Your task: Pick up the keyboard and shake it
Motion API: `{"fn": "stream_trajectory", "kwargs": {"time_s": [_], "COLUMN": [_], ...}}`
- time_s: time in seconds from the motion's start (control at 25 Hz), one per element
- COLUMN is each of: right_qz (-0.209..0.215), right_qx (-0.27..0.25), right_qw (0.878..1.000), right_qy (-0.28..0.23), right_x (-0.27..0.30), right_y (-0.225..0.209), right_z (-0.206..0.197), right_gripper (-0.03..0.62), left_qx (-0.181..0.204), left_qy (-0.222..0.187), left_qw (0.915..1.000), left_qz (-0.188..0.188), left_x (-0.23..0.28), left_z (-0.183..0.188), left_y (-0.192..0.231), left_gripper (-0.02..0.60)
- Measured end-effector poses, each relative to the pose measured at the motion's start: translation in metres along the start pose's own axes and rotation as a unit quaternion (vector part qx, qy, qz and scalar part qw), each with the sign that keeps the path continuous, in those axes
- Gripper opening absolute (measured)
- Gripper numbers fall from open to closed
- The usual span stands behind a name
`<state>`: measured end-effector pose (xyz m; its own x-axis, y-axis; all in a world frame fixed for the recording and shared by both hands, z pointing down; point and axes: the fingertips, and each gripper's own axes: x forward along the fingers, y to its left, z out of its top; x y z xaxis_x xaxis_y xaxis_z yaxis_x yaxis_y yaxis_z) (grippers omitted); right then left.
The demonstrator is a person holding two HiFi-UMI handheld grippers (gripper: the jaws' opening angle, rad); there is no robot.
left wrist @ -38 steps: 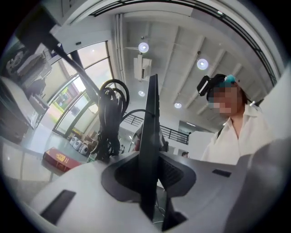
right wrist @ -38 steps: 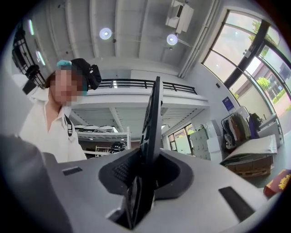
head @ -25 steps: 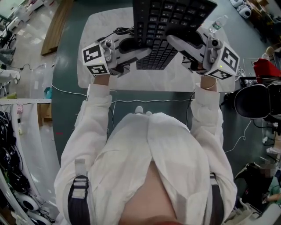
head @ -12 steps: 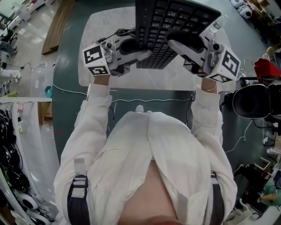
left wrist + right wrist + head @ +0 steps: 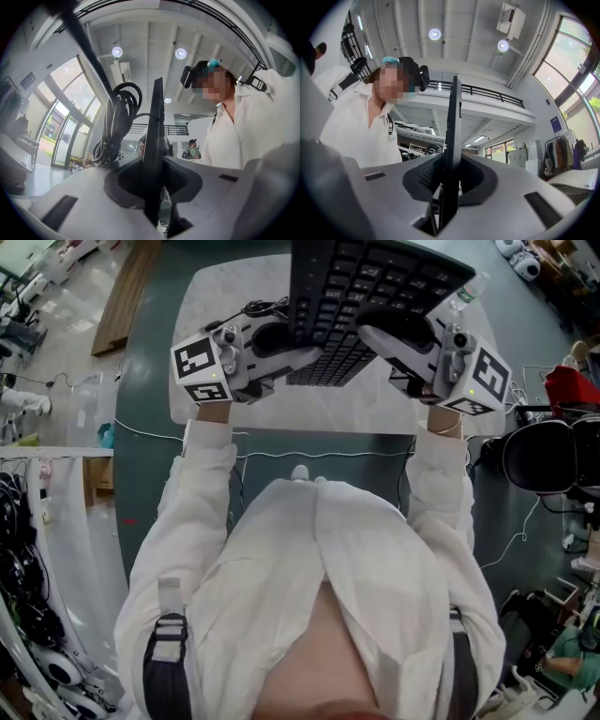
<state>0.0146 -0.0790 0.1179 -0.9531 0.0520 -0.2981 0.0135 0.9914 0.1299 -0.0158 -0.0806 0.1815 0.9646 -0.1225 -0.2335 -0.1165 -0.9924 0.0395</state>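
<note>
A black keyboard [image 5: 366, 296] is lifted above the white table [image 5: 192, 395], tilted with its key side facing me. My left gripper [image 5: 292, 351] is shut on its left edge and my right gripper [image 5: 377, 334] is shut on its right edge. In the left gripper view the keyboard [image 5: 153, 136] stands edge-on, pinched between the pads, with its coiled black cable [image 5: 115, 124] hanging beside it. The right gripper view shows the same thin edge of the keyboard [image 5: 452, 131] clamped between the jaws.
A water bottle [image 5: 466, 287] stands at the table's far right. A black chair [image 5: 548, 456] is on the right and a wooden plank [image 5: 122, 296] lies on the floor at the left. A white cable [image 5: 150, 439] runs along the table's near side.
The keyboard's far end has drifted slightly to the right. Both grippers keep their hold and have hardly moved.
</note>
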Motion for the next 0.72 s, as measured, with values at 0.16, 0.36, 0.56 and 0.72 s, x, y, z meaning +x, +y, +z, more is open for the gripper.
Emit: {"fn": "stream_trajectory", "kwargs": {"time_s": [0.16, 0.36, 0.56, 0.72], "right_qz": [0.005, 0.010, 0.022, 0.031], "right_qx": [0.006, 0.009, 0.019, 0.029], "right_qw": [1.000, 0.999, 0.997, 0.994], "right_qy": [-0.021, -0.047, -0.078, -0.100], "right_x": [-0.001, -0.007, 0.000, -0.002], "right_y": [0.000, 0.001, 0.000, 0.000], "right_z": [0.004, 0.008, 0.010, 0.011], "right_gripper": [0.089, 0.087, 0.086, 0.086], "left_qx": [0.011, 0.026, 0.048, 0.053], "left_qy": [0.012, 0.032, 0.053, 0.071], "left_qw": [0.9999, 0.9990, 0.9970, 0.9955], "left_qz": [0.007, 0.016, 0.028, 0.035], "left_x": [0.000, 0.004, -0.006, -0.006], "left_z": [0.004, 0.009, 0.020, 0.023], "left_y": [-0.001, -0.002, -0.003, -0.005], "left_gripper": [0.097, 0.097, 0.097, 0.095]}}
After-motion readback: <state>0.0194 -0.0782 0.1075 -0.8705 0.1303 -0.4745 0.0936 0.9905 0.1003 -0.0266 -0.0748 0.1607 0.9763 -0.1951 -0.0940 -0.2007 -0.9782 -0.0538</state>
